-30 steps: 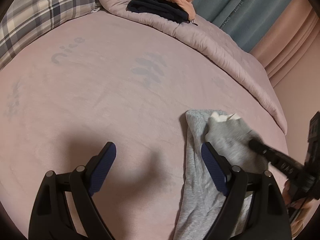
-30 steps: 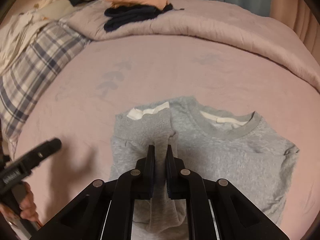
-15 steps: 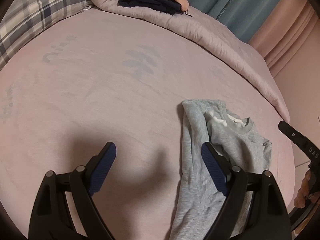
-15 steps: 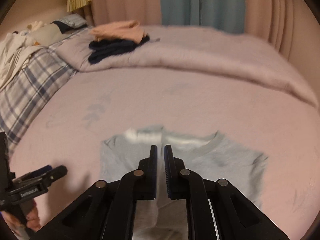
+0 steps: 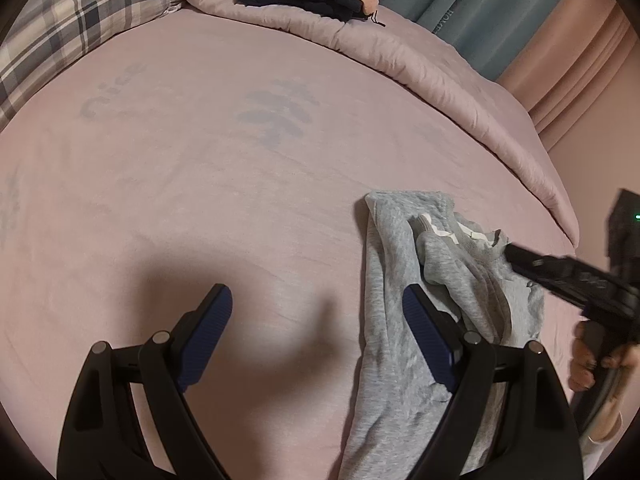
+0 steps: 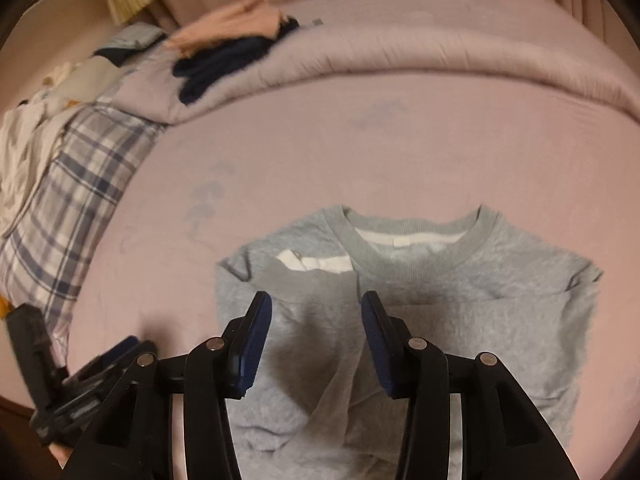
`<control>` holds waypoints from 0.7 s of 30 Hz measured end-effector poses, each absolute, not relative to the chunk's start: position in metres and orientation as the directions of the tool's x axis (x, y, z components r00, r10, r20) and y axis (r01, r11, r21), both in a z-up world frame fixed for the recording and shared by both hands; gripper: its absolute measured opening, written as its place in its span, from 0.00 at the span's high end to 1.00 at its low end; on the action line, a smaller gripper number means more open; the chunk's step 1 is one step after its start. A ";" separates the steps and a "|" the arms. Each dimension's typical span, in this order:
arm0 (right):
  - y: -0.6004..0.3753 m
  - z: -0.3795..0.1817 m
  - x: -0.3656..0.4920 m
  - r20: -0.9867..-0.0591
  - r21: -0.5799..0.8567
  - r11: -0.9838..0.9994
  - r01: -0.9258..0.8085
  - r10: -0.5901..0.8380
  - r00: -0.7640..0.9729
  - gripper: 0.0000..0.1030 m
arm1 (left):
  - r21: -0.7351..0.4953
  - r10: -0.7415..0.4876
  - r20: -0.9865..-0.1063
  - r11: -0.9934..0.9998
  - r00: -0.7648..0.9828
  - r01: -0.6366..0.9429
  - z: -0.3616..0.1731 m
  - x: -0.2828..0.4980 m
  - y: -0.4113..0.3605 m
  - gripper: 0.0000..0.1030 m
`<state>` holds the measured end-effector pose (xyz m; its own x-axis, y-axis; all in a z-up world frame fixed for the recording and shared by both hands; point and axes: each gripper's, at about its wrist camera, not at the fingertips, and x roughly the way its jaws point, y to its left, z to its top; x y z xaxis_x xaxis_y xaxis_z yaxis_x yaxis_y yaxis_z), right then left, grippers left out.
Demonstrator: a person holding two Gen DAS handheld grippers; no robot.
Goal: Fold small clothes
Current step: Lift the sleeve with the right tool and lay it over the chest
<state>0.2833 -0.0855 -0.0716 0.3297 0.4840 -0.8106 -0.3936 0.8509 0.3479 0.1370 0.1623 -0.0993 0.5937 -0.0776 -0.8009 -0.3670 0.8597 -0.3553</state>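
A small grey sweatshirt [image 6: 480,304] lies flat on the pink bed, collar away from me, with its left sleeve folded in over the chest and a white-striped cuff showing. My right gripper [image 6: 316,308] is open and empty just above the folded sleeve. In the left wrist view the sweatshirt [image 5: 392,280] lies at the right, and my left gripper [image 5: 316,300] is open and empty over bare bedsheet, its right finger over the garment's left edge. The right gripper's fingers [image 5: 560,268] show at the right of that view.
A rolled pink duvet [image 6: 400,52] runs along the far side with dark blue clothes [image 6: 224,60] and peach clothes [image 6: 232,28] stacked on it. A plaid pillow [image 6: 72,184] lies at the left. Curtains [image 5: 500,8] hang behind the bed.
My right gripper let go of the grey sleeve and opened, leaving the sleeve lying across the chest. The left gripper stayed open and barely moved.
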 end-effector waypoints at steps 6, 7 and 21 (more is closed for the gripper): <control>-0.071 -0.115 0.299 -0.873 0.360 0.861 -0.360 0.447 0.196 0.57 | -0.363 -0.083 -0.802 0.854 0.591 -0.372 -0.101 0.137 0.164 0.16; -0.070 -0.120 0.299 -0.869 0.377 0.855 -0.355 0.459 0.183 0.69 | -0.363 -0.084 -0.802 0.854 0.591 -0.372 -0.101 0.138 0.165 0.16; -0.136 -0.028 0.246 -0.693 0.329 0.879 -0.345 0.473 0.544 0.85 | -0.351 -0.110 -0.810 0.878 0.576 -0.326 -0.107 0.148 0.149 0.16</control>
<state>0.2465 -0.1356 -0.0281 0.5440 0.4728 -0.6932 -0.3445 0.8791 0.3293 0.1482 0.1488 -0.1067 0.5760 -0.1099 -0.8100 -0.3265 0.8776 -0.3512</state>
